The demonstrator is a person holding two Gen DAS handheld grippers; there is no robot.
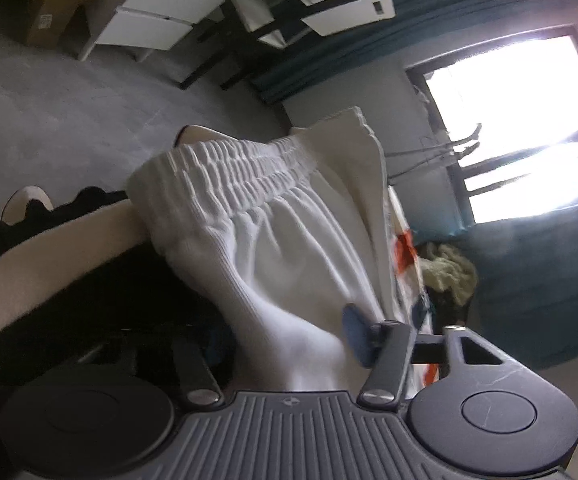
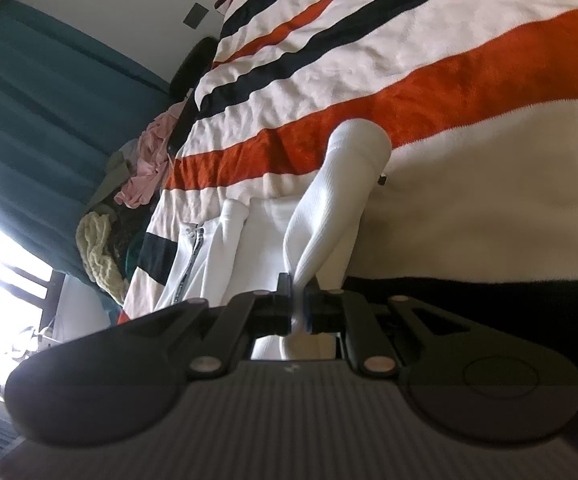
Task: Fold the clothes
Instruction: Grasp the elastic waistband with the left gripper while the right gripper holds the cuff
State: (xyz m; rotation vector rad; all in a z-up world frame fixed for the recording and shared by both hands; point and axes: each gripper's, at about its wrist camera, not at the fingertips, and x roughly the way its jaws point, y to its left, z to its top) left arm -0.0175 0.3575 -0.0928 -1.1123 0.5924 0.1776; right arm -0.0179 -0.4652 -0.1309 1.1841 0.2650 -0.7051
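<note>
The right gripper (image 2: 297,312) pinches a fold of the white shorts (image 2: 329,208), which hang limp over the striped blanket (image 2: 429,92). The left gripper (image 1: 289,344) stands half spread around the cloth, whether pressing I cannot tell. Soft, light, floppy, they look best held at the elastic waistband (image 1: 225,168), at 11 o'clock.

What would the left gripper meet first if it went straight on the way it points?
Most likely the white ribbed garment: its fabric already lies between the left gripper's fingers and fills the view ahead.
</note>
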